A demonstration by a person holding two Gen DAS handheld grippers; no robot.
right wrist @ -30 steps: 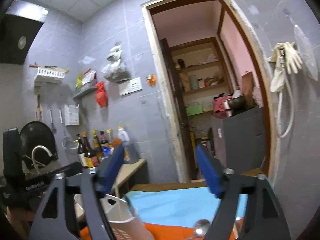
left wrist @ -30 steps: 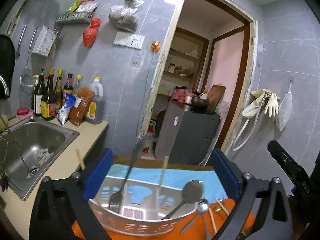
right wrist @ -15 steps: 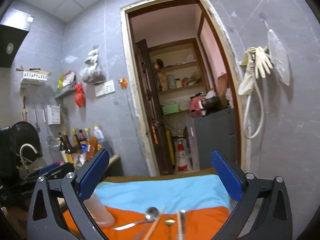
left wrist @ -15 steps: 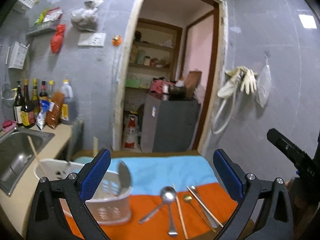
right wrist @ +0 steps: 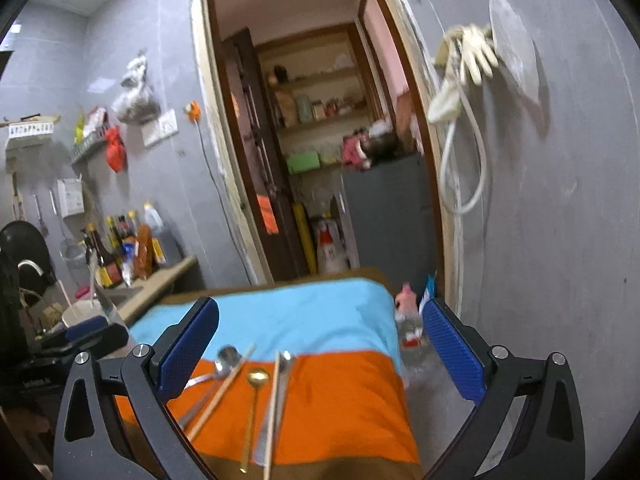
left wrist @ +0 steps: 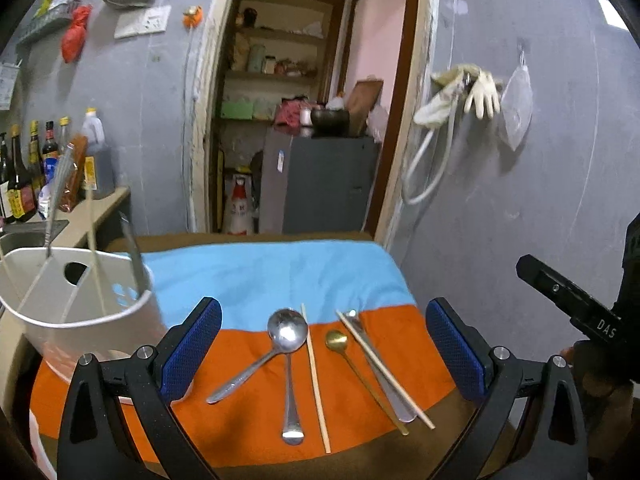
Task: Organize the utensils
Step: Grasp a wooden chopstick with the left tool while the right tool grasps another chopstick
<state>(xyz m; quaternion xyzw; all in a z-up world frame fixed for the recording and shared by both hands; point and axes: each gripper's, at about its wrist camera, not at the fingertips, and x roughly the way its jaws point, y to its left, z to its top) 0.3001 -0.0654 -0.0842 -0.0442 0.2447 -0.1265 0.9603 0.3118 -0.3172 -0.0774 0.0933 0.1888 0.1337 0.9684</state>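
Left wrist: white holder (left wrist: 80, 320) beside spoons (left wrist: 288, 334), chopsticks (left wrist: 316, 380) on cloth (left wrist: 360, 380).

grey tiled walls (left wrist: 520, 184) are surrounding an open doorway (left wrist: 304, 120); shelves (right wrist: 320, 116) and a grey cabinet (left wrist: 320, 184) are standing behind it.

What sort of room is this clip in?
Most likely a small home kitchen: a sink set in a counter, sauce bottles beside it, and pantry shelves through the doorway.
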